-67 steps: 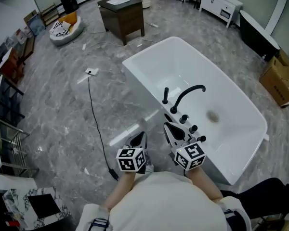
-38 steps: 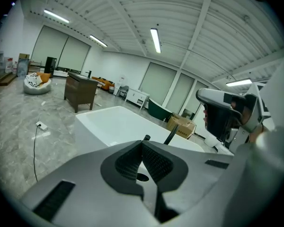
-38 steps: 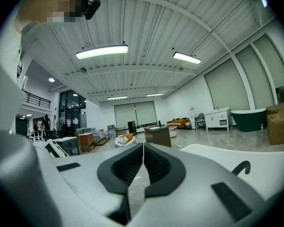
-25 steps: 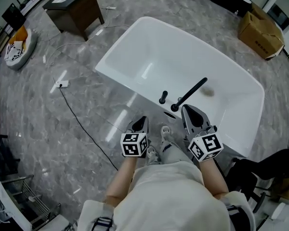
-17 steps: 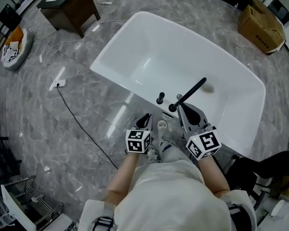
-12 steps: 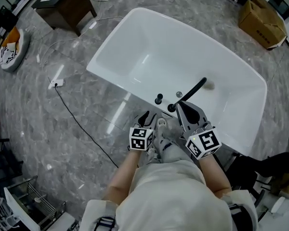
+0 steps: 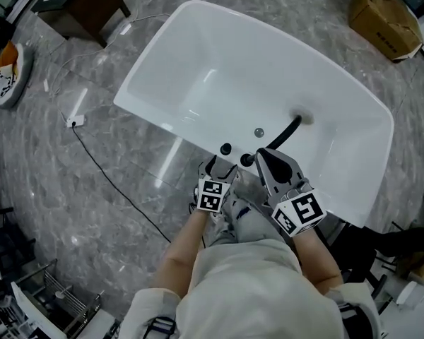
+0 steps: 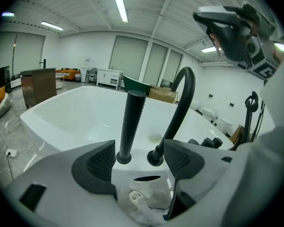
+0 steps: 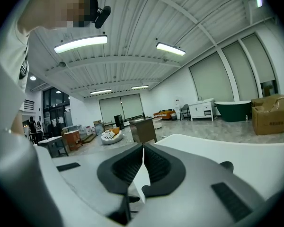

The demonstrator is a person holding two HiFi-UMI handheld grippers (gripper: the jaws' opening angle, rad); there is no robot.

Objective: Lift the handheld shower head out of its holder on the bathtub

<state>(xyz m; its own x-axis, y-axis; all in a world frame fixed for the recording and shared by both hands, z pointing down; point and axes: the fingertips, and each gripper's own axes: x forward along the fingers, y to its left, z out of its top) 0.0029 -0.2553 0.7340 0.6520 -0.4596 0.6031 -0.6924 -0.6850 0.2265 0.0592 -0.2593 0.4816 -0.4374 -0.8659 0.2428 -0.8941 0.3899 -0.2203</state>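
Note:
The black handheld shower head (image 8: pixel 131 125) stands upright in its holder on the white bathtub's rim (image 7: pixel 198 138); in the head view it shows as a dark round top (image 7: pixel 225 148). My left gripper (image 8: pixel 139 161) (image 7: pixel 218 167) sits just short of it. Its jaws are opening wide, and the wand's foot shows beyond the gap with no pad touching it. To the wand's right rises the curved black spout (image 8: pixel 182 109) (image 7: pixel 283 134). My right gripper (image 7: pixel 263 155) (image 9: pixel 142 168) hovers over the rim beside the spout, shut with nothing in it.
Black tap knobs (image 8: pixel 206 143) sit on the rim right of the spout. A dark wooden cabinet (image 7: pixel 78 2) and a cardboard box (image 7: pixel 385 21) stand beyond the tub. A black cable (image 7: pixel 113 182) runs over the marble floor to a socket (image 7: pixel 74 121) at the left.
My left gripper came down and forward to the tub rim near the shower head, and its jaws went from shut to wide open. My right gripper edged forward beside the spout.

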